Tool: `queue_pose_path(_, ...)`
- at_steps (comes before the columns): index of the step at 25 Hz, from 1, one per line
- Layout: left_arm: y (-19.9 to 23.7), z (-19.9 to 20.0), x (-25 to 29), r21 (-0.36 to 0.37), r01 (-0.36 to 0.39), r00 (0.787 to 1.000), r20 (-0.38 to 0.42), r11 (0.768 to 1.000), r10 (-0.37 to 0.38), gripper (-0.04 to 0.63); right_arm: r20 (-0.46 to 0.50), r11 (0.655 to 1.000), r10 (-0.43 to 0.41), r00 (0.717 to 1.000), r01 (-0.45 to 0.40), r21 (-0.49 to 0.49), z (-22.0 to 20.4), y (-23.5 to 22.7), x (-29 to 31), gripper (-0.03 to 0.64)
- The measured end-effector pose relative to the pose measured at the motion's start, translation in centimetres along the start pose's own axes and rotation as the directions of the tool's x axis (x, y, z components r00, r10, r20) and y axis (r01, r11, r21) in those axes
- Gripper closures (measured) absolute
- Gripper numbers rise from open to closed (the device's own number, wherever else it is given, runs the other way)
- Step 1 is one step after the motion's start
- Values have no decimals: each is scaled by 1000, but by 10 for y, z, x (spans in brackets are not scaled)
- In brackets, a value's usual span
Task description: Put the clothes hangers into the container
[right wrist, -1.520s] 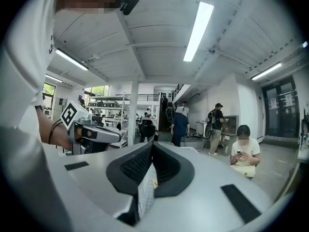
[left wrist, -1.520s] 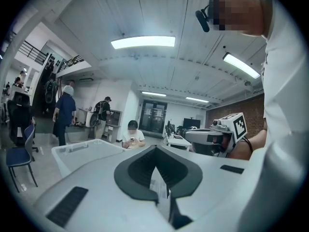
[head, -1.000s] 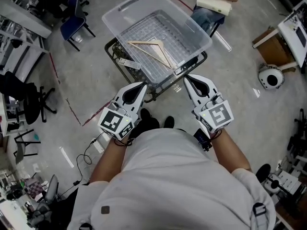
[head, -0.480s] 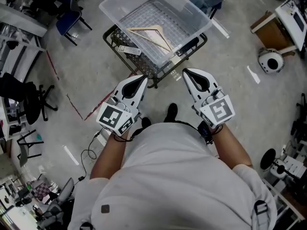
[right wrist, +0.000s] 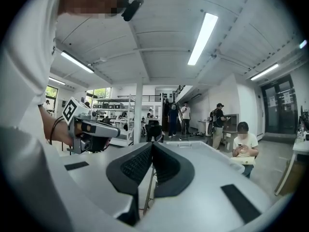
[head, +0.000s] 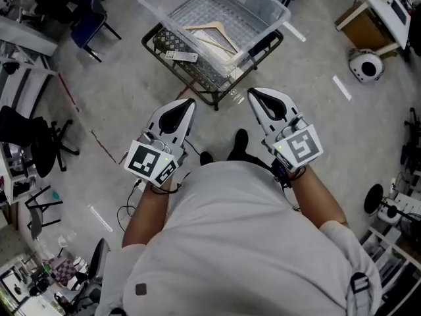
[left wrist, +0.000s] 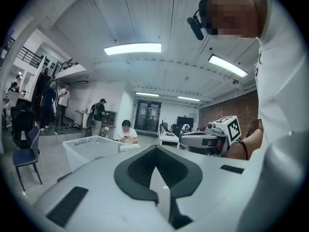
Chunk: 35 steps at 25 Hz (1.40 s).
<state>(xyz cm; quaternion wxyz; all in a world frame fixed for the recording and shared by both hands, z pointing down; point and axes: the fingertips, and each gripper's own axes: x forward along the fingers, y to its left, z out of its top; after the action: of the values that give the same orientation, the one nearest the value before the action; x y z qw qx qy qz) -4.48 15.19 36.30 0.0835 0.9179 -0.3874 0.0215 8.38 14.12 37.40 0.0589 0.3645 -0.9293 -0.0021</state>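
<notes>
A clear plastic container (head: 263,2) stands on a black wire cart (head: 160,45) at the top of the head view. One wooden clothes hanger (head: 212,27) lies inside it. My left gripper (head: 189,103) and right gripper (head: 252,93) hang side by side below the cart, well short of it, both shut with nothing between the jaws. In the left gripper view the jaws (left wrist: 155,147) meet at their tips, with the container (left wrist: 91,149) ahead to the left. The right gripper view shows its jaws (right wrist: 152,144) pressed together and the container rim (right wrist: 194,145) just beyond.
A small white remote-like item (head: 180,56) lies on the cart beside the container. A blue chair (head: 89,24) and a black chair (head: 29,137) stand at the left. At the right are a cardboard box (head: 358,24) and a round white device (head: 366,65). Several people stand or sit farther off.
The cart and container have slid toward the top of the head view as the person backed away. Both grippers now sit farther from the container, still shut and empty.
</notes>
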Motion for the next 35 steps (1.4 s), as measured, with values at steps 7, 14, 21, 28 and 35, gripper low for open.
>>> queue_pose_path(7, 2, -2, -50, 14, 14, 1000, 0, 1000, -14, 580, -6, 1000, -23, 1000, 23, -15, 3, 55, -6, 598)
queue_pose_path(14, 7, -6, -84, 18, 43, 999, 16, 999, -43, 580, -10, 999, -47, 999, 47, -20, -1, 98, -9, 598)
queue_pose_path(21, 15, -10, -107, 15, 58, 998, 31, 998, -58, 580, -19, 998, -60, 998, 60, -24, -2, 125, -8, 598)
queue_pose_path(28, 18, -12, -112, 15, 70, 997, 38, 997, -70, 580, -17, 997, -69, 997, 69, -25, -2, 133, -6, 598)
queue_pose_path(35, 23, -11, -105, 8, 70, 997, 43, 998, -70, 580, -18, 997, -70, 997, 70, -29, -1, 126, -1, 598)
